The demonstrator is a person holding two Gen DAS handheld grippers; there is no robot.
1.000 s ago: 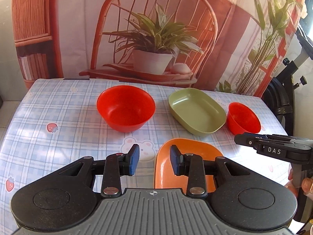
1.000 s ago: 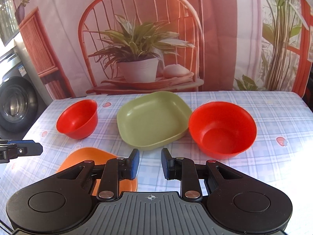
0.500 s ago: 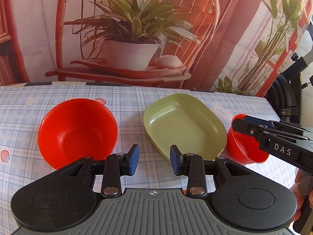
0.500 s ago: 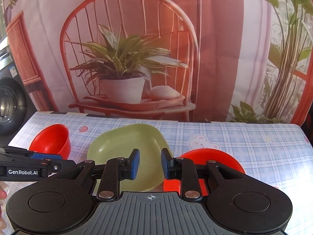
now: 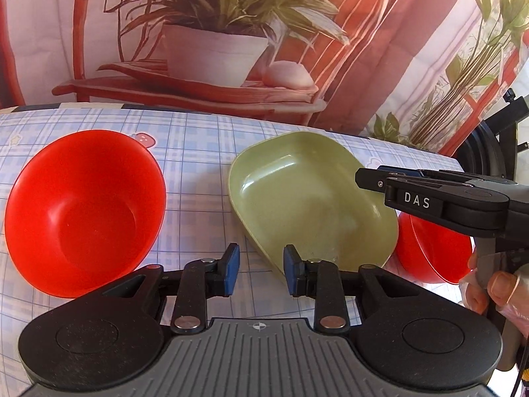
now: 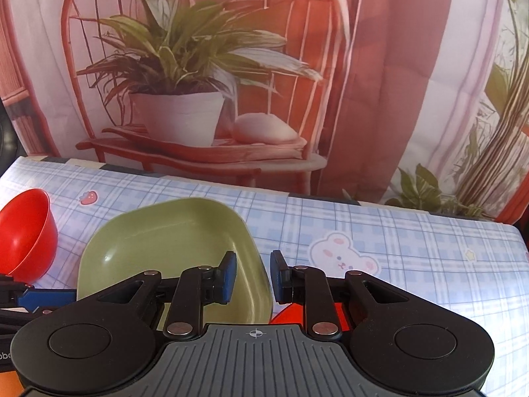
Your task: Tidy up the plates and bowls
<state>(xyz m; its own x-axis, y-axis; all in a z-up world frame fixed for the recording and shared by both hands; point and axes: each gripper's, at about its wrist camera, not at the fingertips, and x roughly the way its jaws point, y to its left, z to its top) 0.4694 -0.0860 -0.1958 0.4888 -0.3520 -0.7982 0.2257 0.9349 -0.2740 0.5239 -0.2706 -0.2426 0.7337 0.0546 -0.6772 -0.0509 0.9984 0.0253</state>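
Left gripper (image 5: 258, 269): jaws apart, nothing held.
Right gripper (image 6: 252, 273): jaws apart, nothing held.
Risk: green plate (image 5: 310, 201) may be knocked into small red bowl (image 5: 429, 248), just beside it.

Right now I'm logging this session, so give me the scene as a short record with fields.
surface: table with blue checked cloth
green dish: middle, upright, empty
large red bowl: left of the green dish, apart from it
small red bowl: right of the green dish, partly hidden
left gripper: open, holding nothing, near the dish's front edge
right gripper: open, holding nothing, at the dish's edge
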